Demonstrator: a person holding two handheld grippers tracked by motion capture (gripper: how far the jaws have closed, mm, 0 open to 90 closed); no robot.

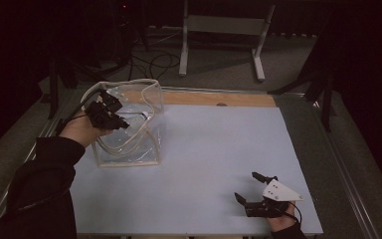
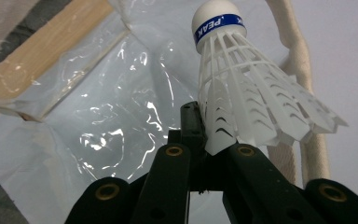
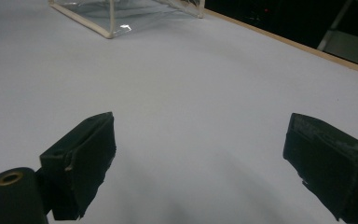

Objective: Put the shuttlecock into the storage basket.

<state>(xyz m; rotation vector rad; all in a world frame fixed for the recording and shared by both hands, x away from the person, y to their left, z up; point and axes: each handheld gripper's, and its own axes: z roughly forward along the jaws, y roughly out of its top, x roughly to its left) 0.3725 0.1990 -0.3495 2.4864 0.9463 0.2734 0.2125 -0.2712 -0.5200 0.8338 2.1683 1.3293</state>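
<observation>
- The left gripper point(image 1: 122, 121) was up at the far left of the table point(image 1: 204, 164), poking into the open top of a clear bag point(image 1: 129, 149).
- Its jaws were pinched tight on a white shuttlecock point(image 2: 242, 93), gripping it by the edge of the skirt.
- In the left gripper view the shuttlecock stood out beyond the jaws, its rounded cork point(image 2: 216, 21) farthest from them and the feathered skirt flaring back to the right.
- A blue band ran round the cork with the white letters "PEAK" on it.
- From above, the shuttlecock point(image 1: 138, 119) was just a small pale shape at the jaw tips, inside the bag's mouth and above the bag's floor; whether it touched the plastic I could not tell.
- The bag stood upright on the pale blue table top, with a cream trim along its edges and a cream handle point(image 1: 144, 82) arching over the top.
- In the left gripper view that handle point(image 2: 303, 70) passed just behind the shuttlecock's skirt, and crinkled plastic point(image 2: 121, 116) lay below and left of the jaws.
- The right gripper point(image 1: 256, 191) sat low at the near right of the table, well apart from the bag.
- Its jaws were spread wide with nothing but bare table top point(image 3: 191, 116) between them.
- In the right gripper view a corner of the bag point(image 3: 116, 18) lay far off at the upper left.
- A strip of bare wood point(image 1: 219, 98) ran along the table's far edge.
</observation>
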